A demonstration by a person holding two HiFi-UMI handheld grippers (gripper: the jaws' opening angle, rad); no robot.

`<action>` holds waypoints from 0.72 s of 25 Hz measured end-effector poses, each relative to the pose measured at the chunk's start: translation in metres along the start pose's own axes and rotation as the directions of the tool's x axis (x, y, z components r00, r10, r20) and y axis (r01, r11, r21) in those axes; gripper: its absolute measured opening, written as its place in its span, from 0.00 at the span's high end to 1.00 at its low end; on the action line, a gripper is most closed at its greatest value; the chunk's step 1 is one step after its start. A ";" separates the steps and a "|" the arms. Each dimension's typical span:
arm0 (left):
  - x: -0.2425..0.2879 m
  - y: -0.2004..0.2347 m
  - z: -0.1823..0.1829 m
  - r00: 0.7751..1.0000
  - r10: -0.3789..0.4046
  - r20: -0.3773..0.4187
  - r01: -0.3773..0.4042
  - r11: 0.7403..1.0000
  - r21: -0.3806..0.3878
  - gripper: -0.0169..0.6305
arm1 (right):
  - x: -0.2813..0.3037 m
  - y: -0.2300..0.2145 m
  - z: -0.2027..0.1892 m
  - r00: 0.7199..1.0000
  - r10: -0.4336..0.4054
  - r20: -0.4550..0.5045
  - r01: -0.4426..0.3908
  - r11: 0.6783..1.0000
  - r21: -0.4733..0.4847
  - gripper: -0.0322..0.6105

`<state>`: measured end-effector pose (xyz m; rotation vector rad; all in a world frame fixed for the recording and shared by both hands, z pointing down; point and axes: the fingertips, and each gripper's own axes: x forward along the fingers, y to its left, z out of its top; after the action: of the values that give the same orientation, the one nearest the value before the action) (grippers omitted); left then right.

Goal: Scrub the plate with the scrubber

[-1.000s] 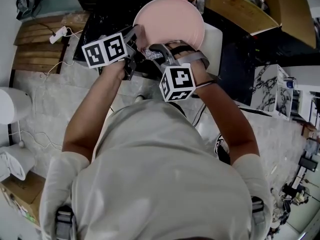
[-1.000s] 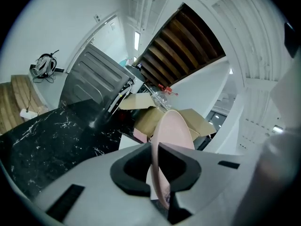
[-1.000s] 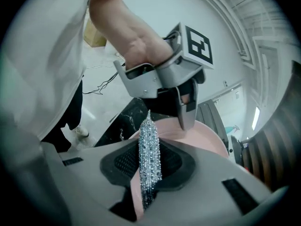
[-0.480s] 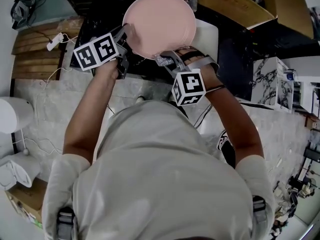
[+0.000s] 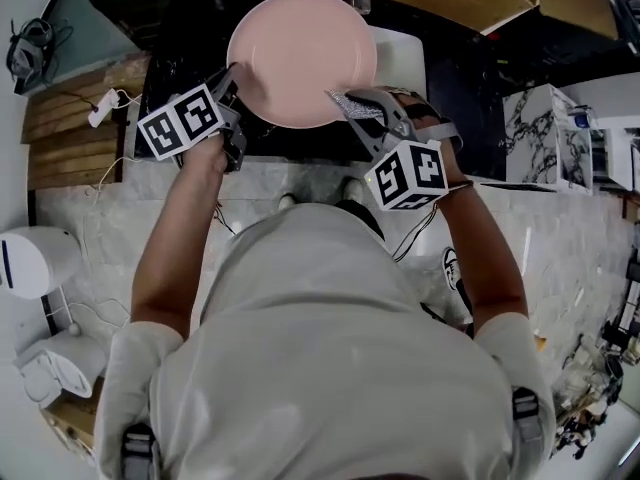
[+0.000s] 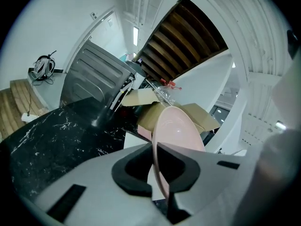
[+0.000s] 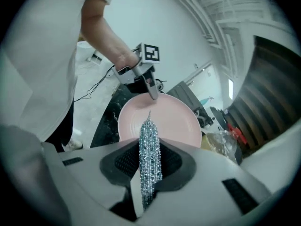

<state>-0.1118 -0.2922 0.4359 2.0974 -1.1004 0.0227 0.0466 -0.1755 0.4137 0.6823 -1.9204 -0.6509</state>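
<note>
Left gripper (image 5: 236, 80) jaws closing, pinching rim of round pink plate (image 5: 300, 53) (held in air). Right gripper (image 5: 352, 106) clamps silver mesh scrubber (image 7: 149, 142); tip at plate's right edge, pointing inward.

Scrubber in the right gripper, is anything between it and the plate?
Nothing visible does. The scrubber points straight at the plate, at its bare pink face, close to its near edge.
</note>
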 end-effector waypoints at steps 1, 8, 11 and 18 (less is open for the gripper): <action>0.001 0.001 0.001 1.000 0.001 -0.002 -0.001 1.000 -0.001 0.95 | -0.006 -0.004 -0.010 1.000 -0.015 -0.004 0.015 0.997 0.073 0.83; 0.010 0.008 0.001 0.999 0.008 -0.040 -0.007 1.000 0.012 0.94 | -0.055 0.006 -0.093 0.989 -0.099 -0.107 0.140 0.850 0.507 0.83; 0.022 0.010 -0.010 0.997 0.006 -0.072 -0.007 1.000 -0.007 0.94 | -0.076 0.017 -0.117 0.983 -0.145 -0.110 0.181 0.727 0.662 0.83; 0.065 0.010 -0.049 0.984 0.030 -0.178 -0.040 0.998 -0.056 0.94 | -0.118 0.028 -0.164 0.961 -0.233 -0.151 0.250 0.490 0.835 0.83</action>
<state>-0.0632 -0.3107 0.4991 1.9814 -1.0180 0.1879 0.2351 -0.0985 0.4260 1.5996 -2.0857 0.2373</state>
